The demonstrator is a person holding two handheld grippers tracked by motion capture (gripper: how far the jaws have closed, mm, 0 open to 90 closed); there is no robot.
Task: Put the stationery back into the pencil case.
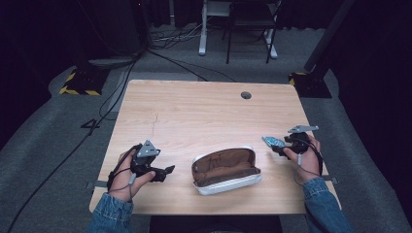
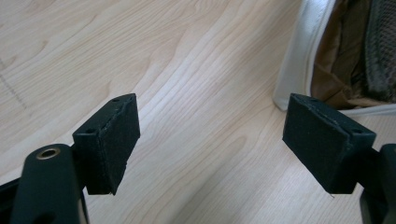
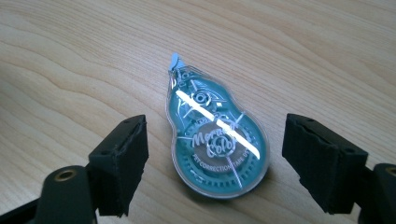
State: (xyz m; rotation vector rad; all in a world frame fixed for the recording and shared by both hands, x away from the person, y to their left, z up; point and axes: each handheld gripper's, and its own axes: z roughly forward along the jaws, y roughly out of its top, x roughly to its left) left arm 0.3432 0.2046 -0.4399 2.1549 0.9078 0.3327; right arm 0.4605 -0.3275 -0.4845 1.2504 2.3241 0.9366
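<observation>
Right claw (image 3: 215,163): released, jaws wide either side of the correction tape, pads not touching it
Correction tape (image 3: 215,135): teal, clear-shelled, lying flat on the desk (image 1: 194,111) near its right edge, tip pointing away from the claw
Left claw (image 2: 210,144): released, nothing between its jaws, low over bare wood
Pencil case (image 1: 226,170): unzipped, brown-lined, between both hands
</observation>
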